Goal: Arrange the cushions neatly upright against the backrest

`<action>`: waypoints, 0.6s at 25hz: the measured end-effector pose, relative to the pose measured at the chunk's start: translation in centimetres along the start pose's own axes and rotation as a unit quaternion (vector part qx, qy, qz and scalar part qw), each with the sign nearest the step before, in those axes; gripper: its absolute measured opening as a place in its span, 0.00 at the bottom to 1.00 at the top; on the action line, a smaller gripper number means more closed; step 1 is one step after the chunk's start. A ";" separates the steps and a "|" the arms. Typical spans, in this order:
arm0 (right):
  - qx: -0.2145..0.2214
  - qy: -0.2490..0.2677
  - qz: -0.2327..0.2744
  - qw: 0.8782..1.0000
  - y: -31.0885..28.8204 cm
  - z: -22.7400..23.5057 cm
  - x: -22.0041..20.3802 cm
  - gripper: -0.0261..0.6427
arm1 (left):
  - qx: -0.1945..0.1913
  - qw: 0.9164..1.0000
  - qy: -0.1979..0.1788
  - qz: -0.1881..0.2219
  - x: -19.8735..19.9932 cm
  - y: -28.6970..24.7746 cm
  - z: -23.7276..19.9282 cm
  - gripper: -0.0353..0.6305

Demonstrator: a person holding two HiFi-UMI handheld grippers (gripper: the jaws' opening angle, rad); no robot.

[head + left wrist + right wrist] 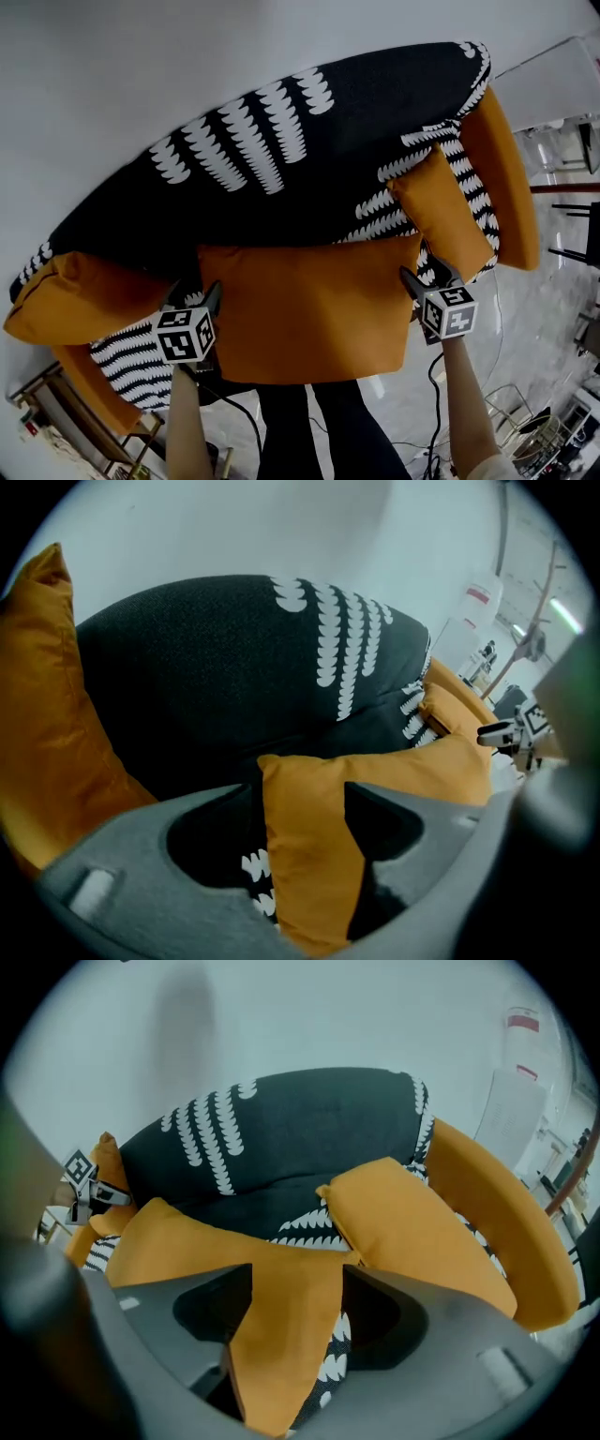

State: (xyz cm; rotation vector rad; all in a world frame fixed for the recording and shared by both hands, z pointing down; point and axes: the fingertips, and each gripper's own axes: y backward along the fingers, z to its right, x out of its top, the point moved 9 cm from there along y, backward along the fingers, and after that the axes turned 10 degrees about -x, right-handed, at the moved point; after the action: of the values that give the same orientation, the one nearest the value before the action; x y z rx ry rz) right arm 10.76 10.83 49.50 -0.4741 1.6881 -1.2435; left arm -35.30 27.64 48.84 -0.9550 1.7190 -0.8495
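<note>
At the 6 o'clock front of the black, white-patterned armchair (281, 178), the middle orange cushion (305, 309) stands upright. Both forearms reach up from below, grippers angled steeply down. The left gripper (197, 298) sits at the cushion's 9 o'clock edge and the right gripper (427, 277) at its 2 o'clock corner. Each has its jaws spread wide with the cushion's edge between them, not visibly squeezed.
</note>
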 end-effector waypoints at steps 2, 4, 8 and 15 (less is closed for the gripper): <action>0.013 0.010 -0.022 1.000 -1.2 0.6 -0.5 0.51 | 0.001 1.000 -0.012 -0.018 -0.2 -1.1 0.0 0.54; 0.025 0.022 -0.039 0.999 -2.2 0.7 -0.9 0.54 | 0.004 0.999 -0.025 -0.033 -0.4 -1.9 -0.2 0.54; 0.042 0.030 -0.057 0.997 -3.7 0.6 -1.3 0.58 | 0.003 0.998 -0.034 -0.060 -1.1 -3.3 -0.8 0.57; 0.084 -0.012 -0.092 0.992 -5.9 2.5 -1.4 0.69 | -0.006 0.997 -0.004 -0.081 -1.3 -5.5 -1.3 0.63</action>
State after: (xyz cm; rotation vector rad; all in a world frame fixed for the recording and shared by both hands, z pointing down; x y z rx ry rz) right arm 12.29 8.18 55.31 -0.5495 1.5309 -1.4950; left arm -35.01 26.43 54.52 -1.1151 1.6579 -0.9388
